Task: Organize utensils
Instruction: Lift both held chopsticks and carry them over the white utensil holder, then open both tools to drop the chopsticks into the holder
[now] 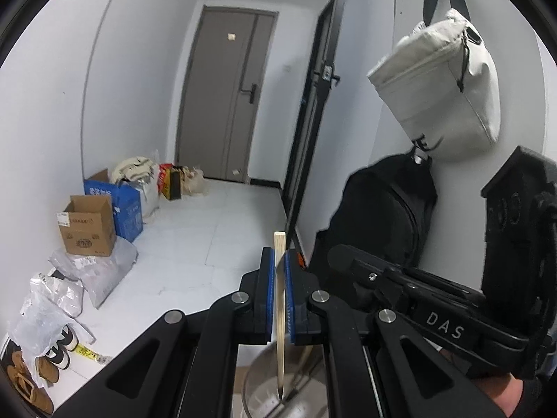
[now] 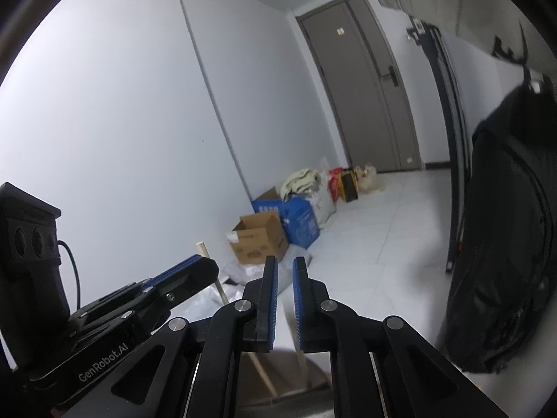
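Gripping a wooden chopstick upright over a steel holder, left tongs are reading "GenRobot.AI"; right tongs, marked "DAS", are sitting slightly apart, holding nothing.

Both grippers are black with ribbed blue pads — the left gripper and the right gripper. The chopstick is pale wood, its tip darker. The holder is shiny silver steel. Far off, the door is grey-brown; the walls white, the floor white tile. At left, 1 brown cardboard box — beside it a blue box with white print.
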`<state>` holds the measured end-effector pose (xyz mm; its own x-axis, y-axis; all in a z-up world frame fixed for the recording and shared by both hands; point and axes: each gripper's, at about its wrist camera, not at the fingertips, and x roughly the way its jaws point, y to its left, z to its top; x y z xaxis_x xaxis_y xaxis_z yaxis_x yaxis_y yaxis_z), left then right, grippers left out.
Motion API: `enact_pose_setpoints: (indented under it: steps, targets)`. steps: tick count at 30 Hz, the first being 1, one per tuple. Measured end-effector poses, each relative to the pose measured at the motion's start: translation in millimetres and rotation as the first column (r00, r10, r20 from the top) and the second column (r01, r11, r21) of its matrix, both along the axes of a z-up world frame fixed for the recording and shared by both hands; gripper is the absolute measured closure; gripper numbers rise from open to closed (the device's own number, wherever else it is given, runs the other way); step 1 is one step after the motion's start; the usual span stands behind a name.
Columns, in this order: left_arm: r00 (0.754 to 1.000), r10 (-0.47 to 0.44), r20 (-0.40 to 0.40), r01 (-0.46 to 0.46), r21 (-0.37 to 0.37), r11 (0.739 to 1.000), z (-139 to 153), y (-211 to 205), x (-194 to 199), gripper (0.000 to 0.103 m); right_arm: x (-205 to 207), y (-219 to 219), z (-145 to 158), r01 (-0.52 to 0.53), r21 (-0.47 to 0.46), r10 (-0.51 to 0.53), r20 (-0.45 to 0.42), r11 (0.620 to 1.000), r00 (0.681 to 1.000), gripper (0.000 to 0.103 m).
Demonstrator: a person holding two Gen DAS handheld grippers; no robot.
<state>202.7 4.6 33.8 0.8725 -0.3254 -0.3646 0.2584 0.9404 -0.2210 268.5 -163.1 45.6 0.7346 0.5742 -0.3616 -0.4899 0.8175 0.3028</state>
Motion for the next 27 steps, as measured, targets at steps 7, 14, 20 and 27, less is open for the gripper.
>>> enact_pose_setpoints:
  steps: [7,14,20,27]
  targets:
    - [0.999,-0.011,-0.030,0.011,0.004,1.000,15.8,3.5,-11.5,0.042,-10.0,-28.3,2.8,0.041,0.073,-0.036,-0.074,0.996,0.997,0.075]
    - [0.995,0.060,-0.073,-0.059,0.017,0.998,24.4,14.5,-28.6,0.041,-37.8,-54.7,10.8,0.102,0.113,-0.092,-0.092,0.988,0.991,0.051]
    - [0.989,0.113,-0.092,-0.108,0.058,0.992,27.2,16.7,-45.3,0.038,-61.3,-64.2,14.7,0.119,0.111,-0.108,-0.104,0.987,0.989,0.040]
    - [0.980,0.164,-0.113,-0.154,0.095,0.984,29.6,12.5,-64.0,0.029,-91.4,-64.1,25.1,0.125,0.102,-0.116,-0.090,0.987,0.989,0.028]
